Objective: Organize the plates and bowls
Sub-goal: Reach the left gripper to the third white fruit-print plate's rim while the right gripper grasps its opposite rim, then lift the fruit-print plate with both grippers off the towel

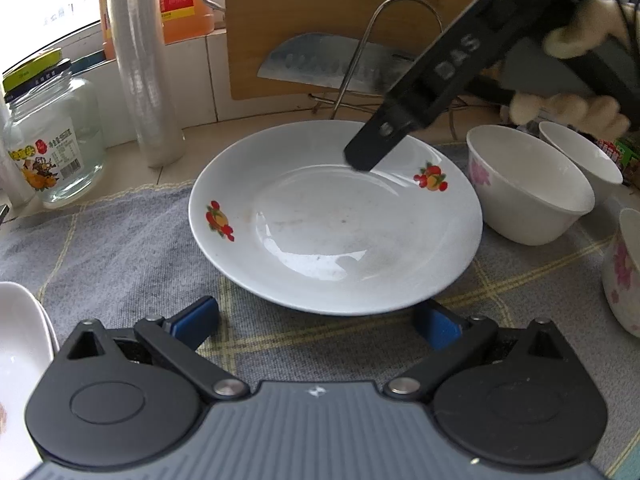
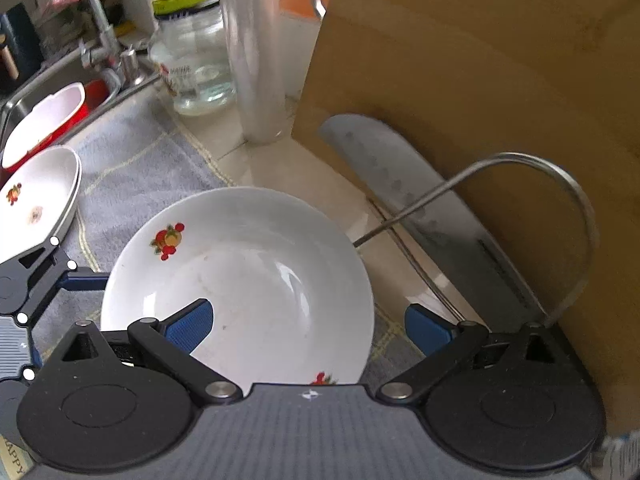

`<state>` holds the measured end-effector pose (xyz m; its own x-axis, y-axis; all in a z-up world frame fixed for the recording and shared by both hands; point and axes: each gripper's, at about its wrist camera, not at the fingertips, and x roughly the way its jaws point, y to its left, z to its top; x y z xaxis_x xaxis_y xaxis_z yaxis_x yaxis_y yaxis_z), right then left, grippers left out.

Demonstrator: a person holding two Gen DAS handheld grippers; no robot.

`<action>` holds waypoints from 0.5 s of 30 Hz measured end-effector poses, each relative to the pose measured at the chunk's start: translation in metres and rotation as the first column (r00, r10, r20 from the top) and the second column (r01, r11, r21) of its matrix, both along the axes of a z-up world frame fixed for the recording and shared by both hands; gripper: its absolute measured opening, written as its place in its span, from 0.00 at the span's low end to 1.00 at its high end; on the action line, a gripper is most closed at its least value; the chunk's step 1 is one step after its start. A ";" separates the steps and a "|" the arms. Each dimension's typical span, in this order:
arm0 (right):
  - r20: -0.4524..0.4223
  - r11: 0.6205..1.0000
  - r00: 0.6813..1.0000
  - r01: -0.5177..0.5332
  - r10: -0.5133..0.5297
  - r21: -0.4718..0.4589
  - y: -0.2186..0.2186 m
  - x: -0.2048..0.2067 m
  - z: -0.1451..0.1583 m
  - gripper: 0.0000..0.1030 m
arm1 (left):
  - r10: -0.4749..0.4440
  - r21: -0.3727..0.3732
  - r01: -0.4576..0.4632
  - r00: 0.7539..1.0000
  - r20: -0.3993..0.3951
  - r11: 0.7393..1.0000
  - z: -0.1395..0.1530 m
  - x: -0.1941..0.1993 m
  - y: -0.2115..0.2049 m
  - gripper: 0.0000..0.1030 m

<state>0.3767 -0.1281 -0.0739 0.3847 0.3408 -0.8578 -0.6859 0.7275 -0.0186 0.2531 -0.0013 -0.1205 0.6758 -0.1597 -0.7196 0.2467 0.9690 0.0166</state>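
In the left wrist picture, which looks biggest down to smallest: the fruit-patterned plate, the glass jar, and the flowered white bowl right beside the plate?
1. Plate, clearly the largest.
2. and 3. Flowered bowl and glass jar look alike in size; fisheye distortion makes ranking them unsure.

My left tool (image 1: 320, 320) sits low with its blue pads (image 1: 196, 320) spread wide. My right tool (image 2: 308, 324) is spread wide too, angled steeply down, gloved hand (image 1: 576, 40) gripping it.
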 end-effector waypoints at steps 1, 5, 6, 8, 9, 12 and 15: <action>-0.009 1.000 1.000 -0.002 0.002 -0.003 0.001 0.004 -0.003 1.00 | -0.004 -0.001 0.004 1.000 0.004 1.000 0.000 0.000 0.000 1.00; -0.049 1.000 0.999 -0.013 0.012 -0.009 0.007 0.016 -0.015 1.00 | -0.006 -0.004 0.006 1.000 0.019 1.000 -0.002 0.001 0.001 1.00; -0.058 1.000 0.998 -0.015 0.015 -0.008 0.009 0.019 -0.017 1.00 | -0.007 -0.005 0.007 1.000 0.020 1.000 -0.002 0.002 0.001 1.00; -0.074 1.000 0.997 -0.016 0.016 0.000 0.011 0.023 -0.020 1.00 | -0.014 -0.006 0.015 1.000 0.023 1.000 -0.002 0.003 0.002 1.00; -0.083 1.000 0.996 -0.019 0.019 0.004 0.012 0.025 -0.021 1.00 | -0.018 -0.006 0.019 1.000 0.024 1.000 -0.002 0.004 0.002 1.00; -0.098 0.999 0.995 -0.030 0.031 0.016 0.015 0.027 -0.023 1.00 | -0.025 -0.004 0.025 1.000 0.014 1.000 -0.001 0.006 0.003 1.00; -0.111 0.999 0.993 -0.044 0.047 0.031 0.017 0.028 -0.022 1.00 | -0.038 -0.003 0.038 0.999 0.015 0.999 -0.001 0.005 0.002 1.00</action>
<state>0.4045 -0.1113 -0.0962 0.2709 0.3807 -0.8842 -0.7150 0.6945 0.0800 0.2583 0.0008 -0.1214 0.6802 -0.1875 -0.7086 0.2826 0.9591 0.0175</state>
